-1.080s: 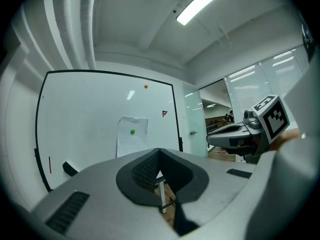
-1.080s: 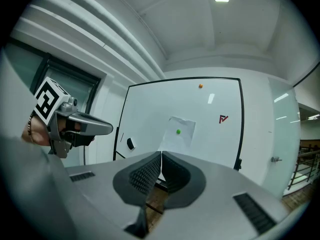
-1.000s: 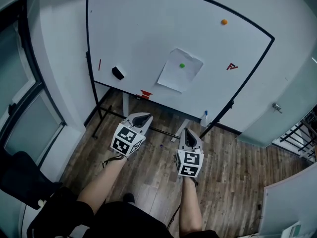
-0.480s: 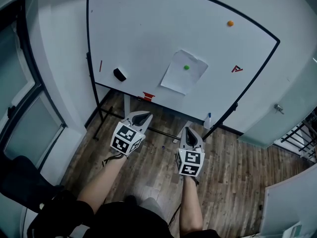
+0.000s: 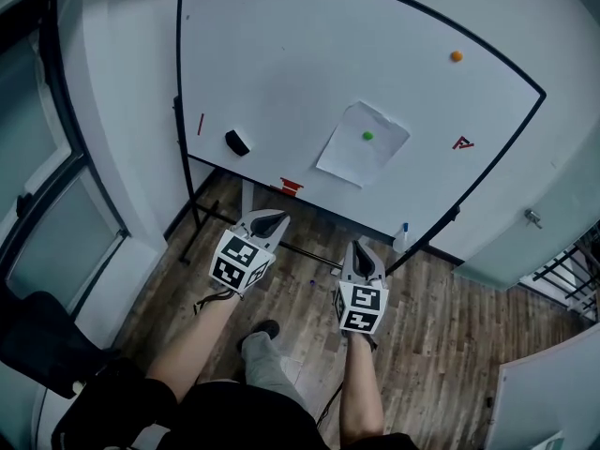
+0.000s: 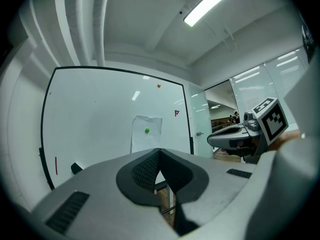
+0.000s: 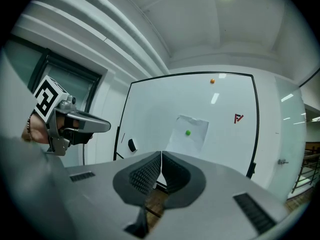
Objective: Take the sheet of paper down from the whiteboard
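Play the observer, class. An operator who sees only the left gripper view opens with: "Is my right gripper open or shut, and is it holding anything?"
Observer: Shut and empty. In the right gripper view, the right gripper has its jaws together with nothing between them.
Operator: My own gripper hides the floor. Is anything down there?
Observer: Yes. The head view shows a small bottle with a blue cap standing on the wood floor, below the right end of the whiteboard.
Operator: And along the board's bottom edge?
Observer: A red object sits there, below and left of the sheet of paper.
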A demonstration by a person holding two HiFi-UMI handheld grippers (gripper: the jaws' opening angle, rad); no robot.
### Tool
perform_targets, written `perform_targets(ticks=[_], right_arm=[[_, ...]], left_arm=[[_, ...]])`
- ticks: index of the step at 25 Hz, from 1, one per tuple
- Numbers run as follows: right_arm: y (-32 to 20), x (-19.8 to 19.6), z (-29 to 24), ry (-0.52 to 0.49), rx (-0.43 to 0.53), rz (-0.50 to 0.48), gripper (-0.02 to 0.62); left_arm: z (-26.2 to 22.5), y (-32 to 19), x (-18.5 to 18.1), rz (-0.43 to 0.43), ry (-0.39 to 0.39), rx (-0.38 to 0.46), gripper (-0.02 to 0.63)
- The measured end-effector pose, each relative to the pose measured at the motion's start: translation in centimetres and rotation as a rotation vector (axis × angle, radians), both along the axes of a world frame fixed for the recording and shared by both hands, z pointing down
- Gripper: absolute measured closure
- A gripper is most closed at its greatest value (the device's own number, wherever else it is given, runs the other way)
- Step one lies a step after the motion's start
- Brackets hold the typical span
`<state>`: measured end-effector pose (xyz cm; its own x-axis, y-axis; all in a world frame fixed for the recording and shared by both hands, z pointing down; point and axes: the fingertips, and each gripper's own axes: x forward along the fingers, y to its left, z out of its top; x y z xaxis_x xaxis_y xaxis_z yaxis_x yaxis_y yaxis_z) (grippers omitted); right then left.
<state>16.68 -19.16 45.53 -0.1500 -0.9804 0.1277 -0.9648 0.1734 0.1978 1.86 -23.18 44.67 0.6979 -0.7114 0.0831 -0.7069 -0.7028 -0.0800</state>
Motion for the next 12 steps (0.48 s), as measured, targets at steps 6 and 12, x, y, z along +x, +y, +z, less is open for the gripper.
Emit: perform_targets(ticks=[6, 12], right_arm=[[-2.9, -1.1, -0.1, 0.018, -0.001, -0.02, 0.571], [-6.7, -2.0, -0.4, 0.008, 0.0, -0.011, 0.571]], left_arm=[[-0.1, -2.5, -1.3, -0.022, 0.012, 0.0, 0.586], [0.6, -5.8, -2.7, -0.025, 0.002, -0.019, 0.586]])
